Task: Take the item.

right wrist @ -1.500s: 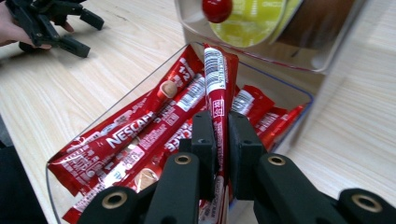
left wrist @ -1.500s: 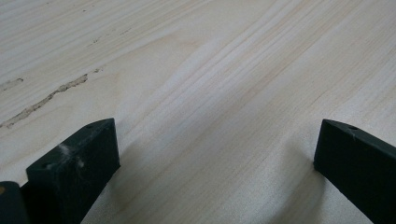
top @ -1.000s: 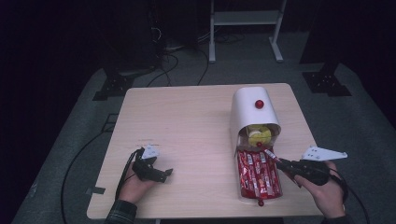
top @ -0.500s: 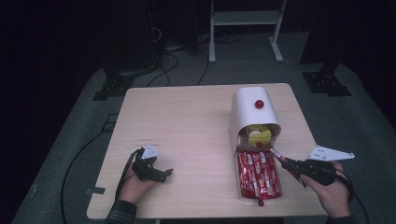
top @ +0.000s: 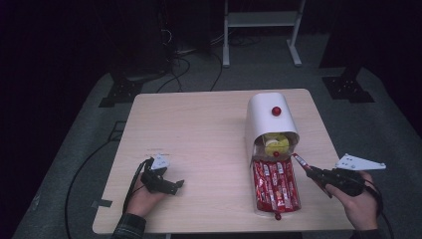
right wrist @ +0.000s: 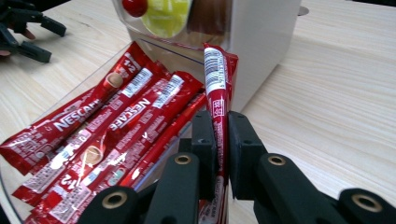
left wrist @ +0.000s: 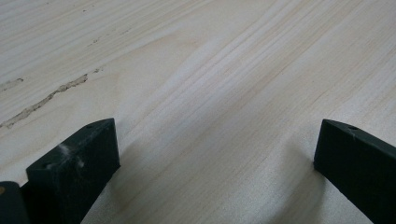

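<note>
Moved: right tongs point(top: 307, 170) have drawn back from the tray toward the table's right edge over the last second, a single red stick sachet point(right wrist: 217, 88) coming away with them; the left hand has kept its place.
Right tongs: clenched on the lower part of the Nescafé stick sachet, which stands up between the jaws in the right gripper view, its barcode end uppermost.
Left tongs point(top: 169, 185): released, jaws wide apart over bare wood, resting near the table's front left.
Sachet's place: lifted off the pile, beside the right rim of the clear tray point(top: 255, 199), just in front of the white dispenser point(top: 263, 117).
Sachet's look: slim, glossy red foil with a white printed panel; thin and limp, likely to bend or slip if pinched only at its tip.
Tray: more red Nescafé sachets point(right wrist: 100, 121) lie side by side, pointing toward the dispenser's mouth, where yellow packets point(top: 275, 143) show behind a red knob.
Step in hand: carrying one sachet clear of the tray, as it seems.
Doing it well: keep the pinch firm and steady, lift the sachet clear of the tray rim and dispenser wall, and avoid dragging neighbours out.
Table point(top: 199, 129): pale wood, otherwise bare.
</note>
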`<state>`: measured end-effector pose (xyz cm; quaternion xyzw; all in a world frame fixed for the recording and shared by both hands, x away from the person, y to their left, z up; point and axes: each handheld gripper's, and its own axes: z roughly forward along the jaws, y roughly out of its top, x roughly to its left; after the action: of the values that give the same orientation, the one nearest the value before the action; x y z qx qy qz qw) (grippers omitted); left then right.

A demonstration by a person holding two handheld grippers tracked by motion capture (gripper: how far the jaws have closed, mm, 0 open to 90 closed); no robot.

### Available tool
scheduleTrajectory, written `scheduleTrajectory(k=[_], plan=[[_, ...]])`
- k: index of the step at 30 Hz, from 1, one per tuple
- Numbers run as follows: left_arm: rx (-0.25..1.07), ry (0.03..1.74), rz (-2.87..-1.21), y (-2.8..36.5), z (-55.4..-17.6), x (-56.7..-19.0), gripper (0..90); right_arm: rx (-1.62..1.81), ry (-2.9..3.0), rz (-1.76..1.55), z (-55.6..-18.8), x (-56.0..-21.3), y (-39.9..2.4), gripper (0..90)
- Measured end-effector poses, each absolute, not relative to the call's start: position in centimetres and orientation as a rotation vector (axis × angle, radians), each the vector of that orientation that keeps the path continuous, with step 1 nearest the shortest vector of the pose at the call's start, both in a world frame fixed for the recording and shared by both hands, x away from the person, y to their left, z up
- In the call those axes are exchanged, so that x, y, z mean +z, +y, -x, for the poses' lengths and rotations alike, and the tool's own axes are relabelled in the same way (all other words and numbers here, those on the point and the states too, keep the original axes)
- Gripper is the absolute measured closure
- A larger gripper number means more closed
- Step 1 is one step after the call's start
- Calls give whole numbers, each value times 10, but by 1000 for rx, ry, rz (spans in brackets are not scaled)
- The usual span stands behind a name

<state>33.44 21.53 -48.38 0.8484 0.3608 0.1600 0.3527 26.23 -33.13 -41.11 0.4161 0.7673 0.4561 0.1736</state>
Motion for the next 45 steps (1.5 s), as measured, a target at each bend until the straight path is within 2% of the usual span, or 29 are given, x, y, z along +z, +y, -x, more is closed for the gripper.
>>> scheduleTrajectory(k=[19,45], plan=[[415,933,-2190,215,-335,-484,0,1266,2089,-1254,-276,-423,-343,818],[416,932,-2191,215,-335,-484,0,1185,2101,-1305,-293,-444,-332,817]])
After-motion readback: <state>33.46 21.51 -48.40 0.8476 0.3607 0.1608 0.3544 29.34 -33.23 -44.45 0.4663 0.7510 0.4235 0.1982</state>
